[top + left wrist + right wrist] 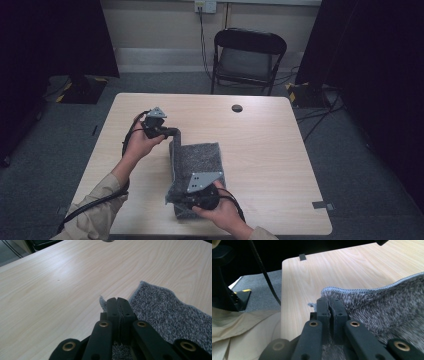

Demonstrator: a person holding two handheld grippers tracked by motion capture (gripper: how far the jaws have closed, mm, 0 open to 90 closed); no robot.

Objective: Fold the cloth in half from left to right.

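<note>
- folding looks to be the step in hand: a grey knitted cloth [200, 160] lies on the wooden table [270, 150], and each gripper pinches one corner along the same edge of it.
- the left gripper [172, 133] has its jaws pressed together on the far corner; in the left gripper view a small tuft of cloth [102, 302] pokes out just beside the closed pads, with the rest spreading away to the right of the jaws.
- the right gripper [181, 200] is likewise clamped on the near corner; in the right gripper view the hemmed edge [362, 290] rises just behind its jaws and the fabric drapes off to their right.
- the held edge stands lifted off the table between the two grippers, while the body of the cloth rests flat beyond them.
- next, i judge, both grippers must carry that edge together, level and in step, over the flat part, keeping the corners pinched until they line up with the opposite edge.
</note>
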